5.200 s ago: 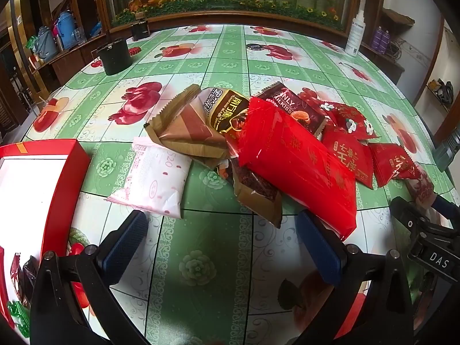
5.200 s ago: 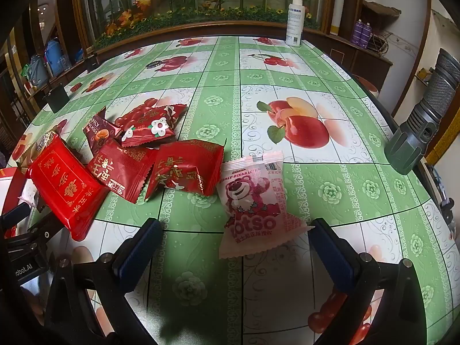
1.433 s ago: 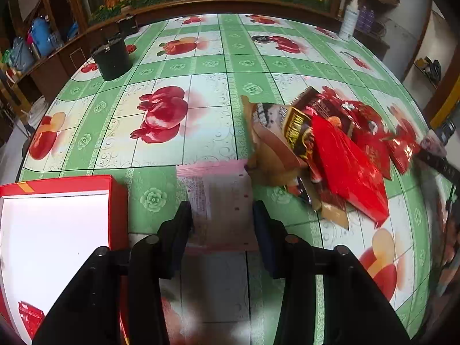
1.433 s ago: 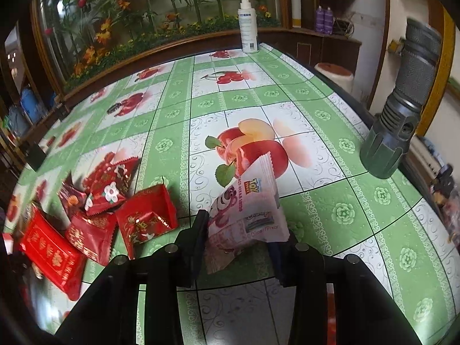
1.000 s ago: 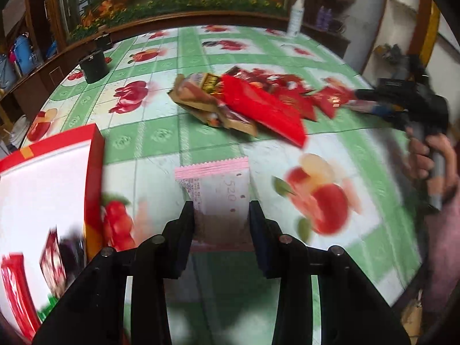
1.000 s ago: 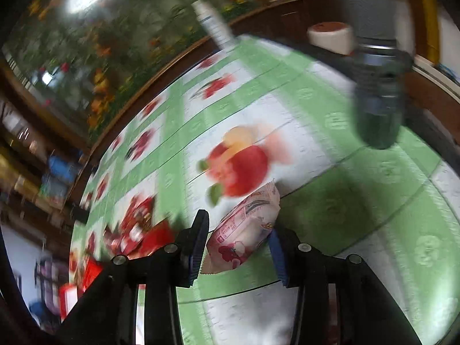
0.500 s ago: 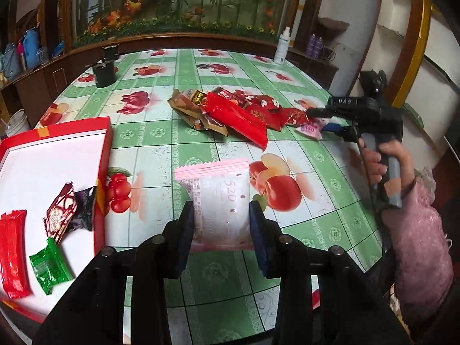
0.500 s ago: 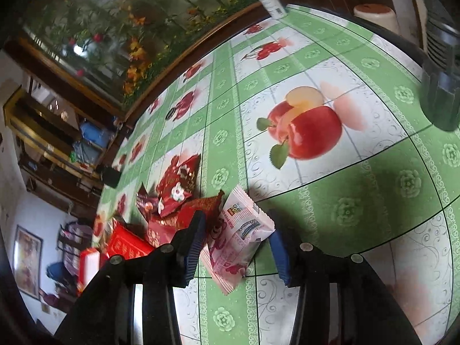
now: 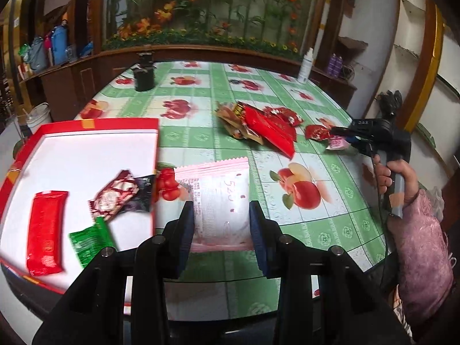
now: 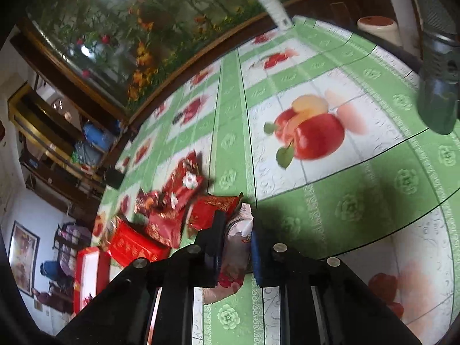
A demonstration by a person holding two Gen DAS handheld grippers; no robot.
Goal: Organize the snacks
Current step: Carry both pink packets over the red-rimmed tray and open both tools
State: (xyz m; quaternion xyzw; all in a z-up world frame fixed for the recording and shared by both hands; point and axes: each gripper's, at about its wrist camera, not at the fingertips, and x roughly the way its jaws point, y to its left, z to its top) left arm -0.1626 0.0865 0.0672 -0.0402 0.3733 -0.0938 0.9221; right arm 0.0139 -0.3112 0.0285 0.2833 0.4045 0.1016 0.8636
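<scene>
My left gripper [image 9: 221, 210] is shut on a pale pink snack packet [image 9: 218, 189], held in the air over the table's near edge, just right of the red box [image 9: 100, 123]. The box's white floor holds a long red bar [image 9: 44, 230], a green packet [image 9: 90, 240] and a dark red-and-white packet [image 9: 115, 195]. My right gripper [image 10: 235, 230] is shut tight on a pink bear-print packet [image 10: 238, 235], which is squeezed narrow between the pads. It sits beside a red packet [image 10: 210, 210] at the edge of the snack pile [image 9: 267, 126]. The left wrist view shows that gripper [image 9: 337, 139] in a person's hand [image 9: 399, 172].
The green fruit-print tablecloth [image 9: 330, 189] covers a round table. A black pot [image 9: 143, 76] and a white spray bottle [image 9: 304, 66] stand at the far side. A grey ribbed cylinder [image 10: 440, 86] stands at the right edge. A planter wall lies behind.
My left gripper has pulled back and up with the pale pink packet, bringing more of the red box into view. The right gripper's jaws have squeezed closer on the bear-print packet.
</scene>
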